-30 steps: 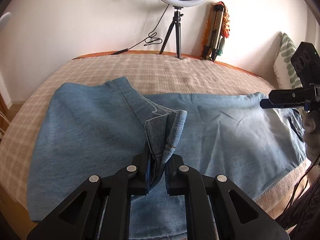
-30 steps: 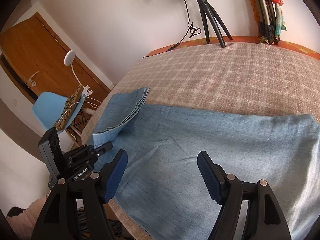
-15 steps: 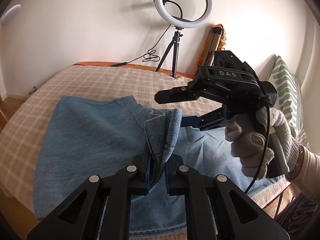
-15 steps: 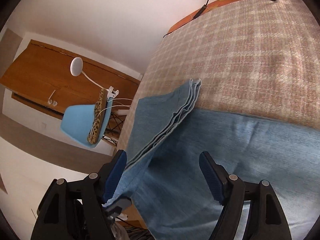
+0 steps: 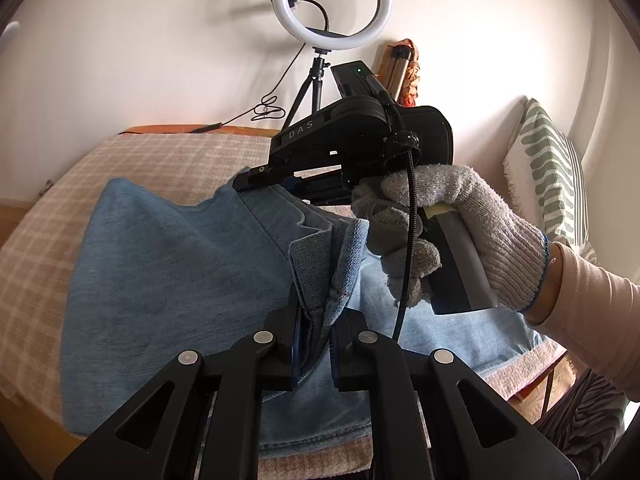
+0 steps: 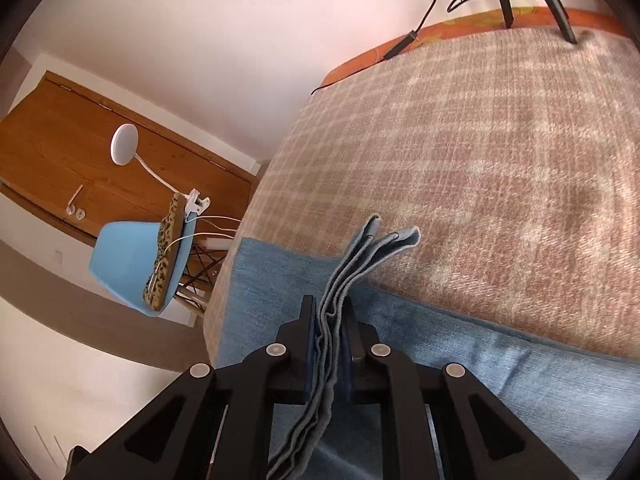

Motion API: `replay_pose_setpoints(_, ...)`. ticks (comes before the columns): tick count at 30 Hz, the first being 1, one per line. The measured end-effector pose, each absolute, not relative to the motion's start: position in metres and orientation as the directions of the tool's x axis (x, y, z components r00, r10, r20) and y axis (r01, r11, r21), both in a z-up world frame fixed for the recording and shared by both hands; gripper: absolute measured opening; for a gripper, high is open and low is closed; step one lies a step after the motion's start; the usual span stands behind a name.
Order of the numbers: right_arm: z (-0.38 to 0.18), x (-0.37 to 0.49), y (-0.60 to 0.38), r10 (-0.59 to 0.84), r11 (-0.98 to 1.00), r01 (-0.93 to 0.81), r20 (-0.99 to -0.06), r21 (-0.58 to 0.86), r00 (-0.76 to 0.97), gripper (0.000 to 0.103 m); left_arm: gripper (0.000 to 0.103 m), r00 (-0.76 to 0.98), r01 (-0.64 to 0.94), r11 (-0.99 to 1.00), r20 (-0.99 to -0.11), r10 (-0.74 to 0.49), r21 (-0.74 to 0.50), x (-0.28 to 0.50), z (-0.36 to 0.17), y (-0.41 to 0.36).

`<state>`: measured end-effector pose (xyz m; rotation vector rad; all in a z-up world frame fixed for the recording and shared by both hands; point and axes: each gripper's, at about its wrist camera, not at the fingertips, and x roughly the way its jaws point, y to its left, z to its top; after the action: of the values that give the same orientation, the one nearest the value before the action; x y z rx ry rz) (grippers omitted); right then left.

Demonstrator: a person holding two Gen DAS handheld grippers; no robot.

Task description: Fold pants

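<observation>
Both the left tool (image 5: 314, 334) and the right tool (image 6: 329, 344), its jaws closing, clench stacked hems of the light-blue denim pants (image 5: 168, 280), apparently so that the layers carry over together for the fold on the plaid-covered bed (image 6: 480, 160).

Light blue denim pants (image 5: 168, 280) lie on a beige-and-white checked blanket (image 6: 480, 160); the glove (image 5: 472, 216) is grey.

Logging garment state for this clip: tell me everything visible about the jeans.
The jeans are light blue denim, lying mostly flat on the checked bedcover. The left gripper is shut on a bunched hem edge, lifted off the surface. The right gripper is closing on several stacked layered edges that stand upright between its pads.
</observation>
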<state>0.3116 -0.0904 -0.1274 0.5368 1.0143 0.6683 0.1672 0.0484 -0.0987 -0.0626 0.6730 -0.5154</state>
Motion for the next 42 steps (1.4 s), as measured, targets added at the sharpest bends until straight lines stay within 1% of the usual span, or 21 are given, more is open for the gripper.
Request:
replay_pose_setpoints(5, -0.095, 0.288, -0.136, 0.615, 0.781, -0.269, -0.622, 0.563, 0.485, 0.007, 0.009, 0.63, 0.5, 0.832, -0.557, -0.54, -0.241, 0.159, -0.085, 0.018)
replay_pose_setpoints(9, -0.075, 0.265, -0.182, 0.561, 0.816, -0.242, -0.616, 0.526, 0.554, 0.007, 0.009, 0.578, 0.555, 0.783, -0.546, -0.606, -0.282, 0.154, -0.077, -0.013)
replay_pose_setpoints(17, -0.061, 0.216, -0.275, 0.442, 0.87, -0.142, -0.62, 0.471, 0.648, 0.007, 0.009, 0.457, 0.681, 0.669, -0.541, -0.706, -0.298, 0.14, -0.069, -0.089)
replay_pose_setpoints(32, -0.058, 0.138, -0.416, 0.236, 0.916, 0.056, -0.648, 0.397, 0.724, 0.006, 0.009, 0.248, 0.832, 0.466, -0.548, -0.799, -0.303, 0.101, -0.076, -0.217)
replay_pose_setpoints(38, -0.067, 0.103, -0.471, 0.169, 0.9, 0.156, -0.657, 0.407, 0.734, 0.006, 0.009, 0.161, 0.874, 0.378, -0.553, -0.817, -0.304, 0.083, -0.083, -0.263)
replay_pose_setpoints(42, -0.082, 0.087, -0.496, 0.151, 0.886, 0.199, -0.667, 0.418, 0.73, 0.006, 0.009, 0.119, 0.891, 0.344, -0.579, -0.806, -0.296, 0.077, -0.096, -0.288)
